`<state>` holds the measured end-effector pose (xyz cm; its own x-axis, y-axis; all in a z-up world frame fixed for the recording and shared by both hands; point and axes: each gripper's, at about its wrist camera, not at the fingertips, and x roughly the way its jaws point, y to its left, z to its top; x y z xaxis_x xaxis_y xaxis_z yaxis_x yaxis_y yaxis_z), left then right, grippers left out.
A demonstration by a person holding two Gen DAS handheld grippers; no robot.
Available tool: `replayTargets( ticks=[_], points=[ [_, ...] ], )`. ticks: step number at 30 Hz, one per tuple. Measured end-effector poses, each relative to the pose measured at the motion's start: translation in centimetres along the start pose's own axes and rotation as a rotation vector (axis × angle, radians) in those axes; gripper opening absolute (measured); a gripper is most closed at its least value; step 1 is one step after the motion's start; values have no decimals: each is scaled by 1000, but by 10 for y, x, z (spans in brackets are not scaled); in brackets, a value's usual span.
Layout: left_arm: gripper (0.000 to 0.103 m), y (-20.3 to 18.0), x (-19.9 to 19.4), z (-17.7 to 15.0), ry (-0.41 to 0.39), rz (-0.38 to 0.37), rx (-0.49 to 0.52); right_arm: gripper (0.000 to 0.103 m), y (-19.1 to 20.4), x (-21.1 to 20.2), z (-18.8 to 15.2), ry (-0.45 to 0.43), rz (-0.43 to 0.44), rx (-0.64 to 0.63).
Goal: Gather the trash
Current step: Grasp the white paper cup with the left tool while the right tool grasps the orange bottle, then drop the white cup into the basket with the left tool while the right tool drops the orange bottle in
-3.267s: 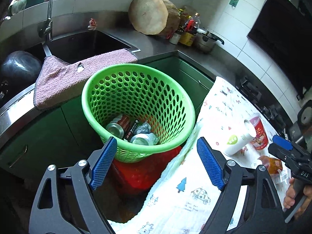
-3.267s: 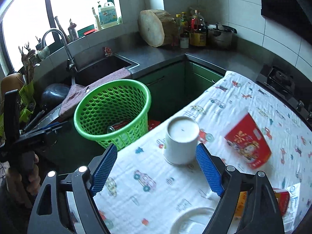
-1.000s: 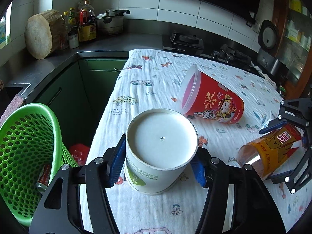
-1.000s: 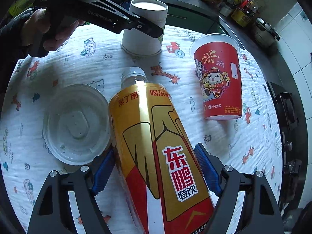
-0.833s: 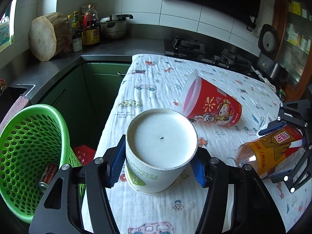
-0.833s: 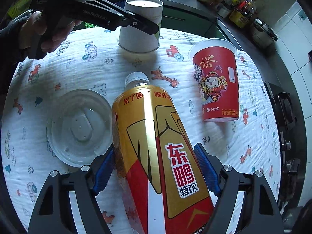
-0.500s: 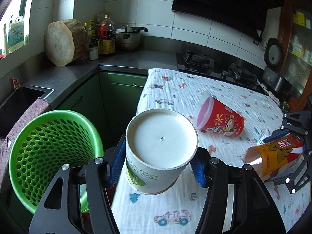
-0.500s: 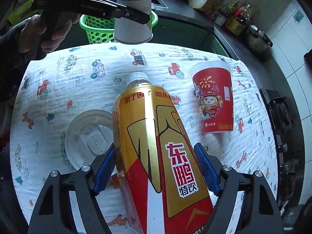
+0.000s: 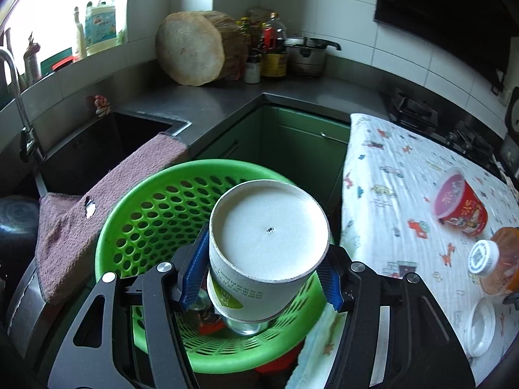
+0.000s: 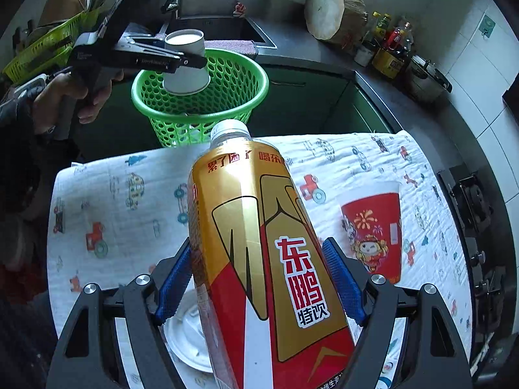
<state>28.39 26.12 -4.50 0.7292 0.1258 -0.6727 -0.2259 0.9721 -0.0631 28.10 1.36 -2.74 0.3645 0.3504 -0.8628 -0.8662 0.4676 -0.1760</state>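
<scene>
Left wrist view: left gripper is clamping the white paper cup above the green basket, needing centring before its fingers part, while the right gripper is gripping the bottle.

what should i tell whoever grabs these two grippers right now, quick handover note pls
Left gripper: shut on the white paper cup, held upside down over the green basket.
Right gripper: shut on the gold and red bottle, lifted above the table cloth.
Done: cans already lie in the basket; cup and bottle are both picked up.
Left: release the cup into the basket, then bring the bottle over and drop it in. After that, the red cup lying on its side and the clear plastic lid remain on the cloth.
</scene>
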Motion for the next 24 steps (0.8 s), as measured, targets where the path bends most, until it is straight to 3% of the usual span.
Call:
replayTargets(
  ticks=[6, 9, 24],
  points=[
    [61, 41, 9, -14, 22, 11, -97, 75, 11, 13, 38, -27, 27, 24],
    [71, 50, 6, -18, 16, 19, -111, 75, 15, 21, 57, -40, 51, 48],
    [84, 83, -57, -45, -56, 57, -130, 75, 44, 68, 153, -107, 107, 117]
  ],
)
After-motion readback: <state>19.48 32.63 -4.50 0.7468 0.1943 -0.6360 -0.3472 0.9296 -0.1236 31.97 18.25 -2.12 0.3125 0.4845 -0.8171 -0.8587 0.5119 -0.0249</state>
